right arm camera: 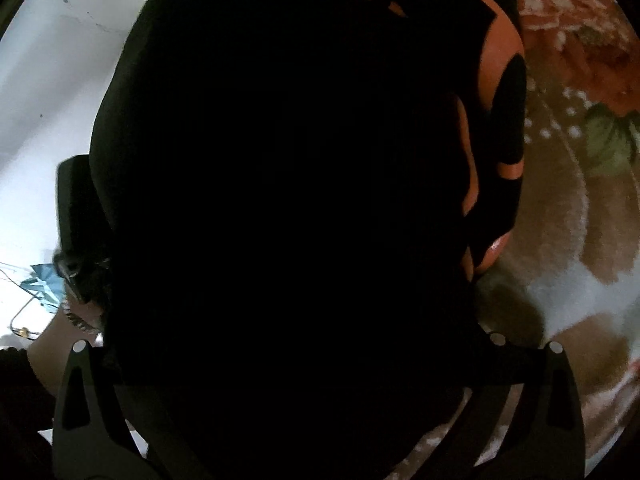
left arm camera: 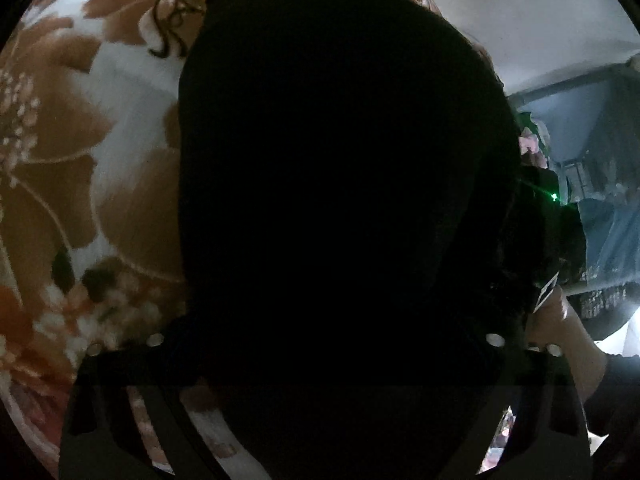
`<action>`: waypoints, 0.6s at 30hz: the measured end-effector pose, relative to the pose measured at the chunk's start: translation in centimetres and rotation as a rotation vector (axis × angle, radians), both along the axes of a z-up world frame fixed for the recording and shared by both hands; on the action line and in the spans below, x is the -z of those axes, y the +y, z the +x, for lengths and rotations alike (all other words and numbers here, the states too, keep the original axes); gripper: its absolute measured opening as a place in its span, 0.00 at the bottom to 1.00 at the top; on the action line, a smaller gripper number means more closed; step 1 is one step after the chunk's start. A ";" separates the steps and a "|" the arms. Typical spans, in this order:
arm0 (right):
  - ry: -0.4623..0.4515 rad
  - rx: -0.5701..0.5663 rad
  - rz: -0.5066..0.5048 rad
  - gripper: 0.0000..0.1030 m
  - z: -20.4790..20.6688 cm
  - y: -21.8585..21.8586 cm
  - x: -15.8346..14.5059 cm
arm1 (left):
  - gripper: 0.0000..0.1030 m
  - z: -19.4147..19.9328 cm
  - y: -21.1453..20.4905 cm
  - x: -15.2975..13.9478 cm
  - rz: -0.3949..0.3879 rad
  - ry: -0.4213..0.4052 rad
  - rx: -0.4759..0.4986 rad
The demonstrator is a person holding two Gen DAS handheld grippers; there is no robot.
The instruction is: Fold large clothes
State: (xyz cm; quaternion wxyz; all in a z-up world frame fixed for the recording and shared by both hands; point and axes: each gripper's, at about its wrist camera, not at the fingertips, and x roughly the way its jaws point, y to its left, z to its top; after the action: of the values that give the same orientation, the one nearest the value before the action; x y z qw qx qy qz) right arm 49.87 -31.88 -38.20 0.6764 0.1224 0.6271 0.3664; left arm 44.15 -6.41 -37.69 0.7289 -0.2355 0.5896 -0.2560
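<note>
A: Status. Where's the garment (left arm camera: 340,160)?

B: Black, with orange patches on the side that shows in the right view. It's draped over both cameras and fills the middle of each view. Under and around it is a floral blanket (left arm camera: 60,200).

A: Claws?

B: Left claw (left arm camera: 320,360): finger roots stand wide apart and the tips are buried under cloth. I can't tell whether the pads bite or the cloth just lies across them. Right claw (right arm camera: 320,360): same picture, same answer. Both point down at the blanket.

A: Step in hand?

B: My guess is laying the garment down flat before the first fold. Not confirmed.

A: How to do it well?

B: Keep both claws level with each other so the edge lands straight. Hold the cloth taut between them, with no sag in the middle. Lower until the hem rests on the blanket, then let go with both together. Check that the orange side isn't tucked under. Fix creases now, because a fold on top would lock them in.

A: Risk?

B: Both cameras are blind in the centre, so alignment has to be judged from the edges only. Cloth could snag on a finger at release.

A: Containers?

B: No basket or bin that I can make out. There's a dark gridded shape (left arm camera: 600,300) at the right edge of the left view, too blurred to call, and no contents are visible.
</note>
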 end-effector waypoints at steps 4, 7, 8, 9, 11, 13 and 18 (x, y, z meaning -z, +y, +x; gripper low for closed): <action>-0.041 0.027 0.008 0.76 -1.2 -0.1 -0.9 | 0.75 -0.9 -1.0 0.0 0.003 -0.013 -0.050; -0.073 0.037 0.019 0.64 -1.9 -0.2 -1.5 | 0.67 -2.0 -1.1 0.2 -0.043 -0.036 -0.102; -0.079 0.044 0.027 0.59 -2.2 -0.4 -1.9 | 0.61 -2.3 -1.0 0.1 -0.061 -0.037 -0.117; -0.086 0.043 0.030 0.56 -2.5 -0.5 -2.5 | 0.59 -2.8 -1.2 -0.3 -0.076 -0.044 -0.122; -0.105 0.032 0.021 0.52 -3.1 -0.5 -3.4 | 0.54 -3.6 -2.1 -1.7 -0.060 -0.075 -0.096; -0.107 0.039 0.030 0.50 -3.5 -0.8 -4.2 | 0.52 -4.3 -2.9 -2.7 -0.059 -0.090 -0.091; -0.123 0.051 0.050 0.46 -5.4 -2.0 -7.5 | 0.50 -6.1 -4.5 -6.1 -0.060 -0.138 -0.079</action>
State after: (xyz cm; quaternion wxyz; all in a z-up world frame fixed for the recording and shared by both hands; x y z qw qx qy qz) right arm 44.46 -33.87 -30.74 0.7197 0.1322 0.5716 0.3714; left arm 38.09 -10.90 -31.56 0.7700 -0.2622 0.5203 -0.2601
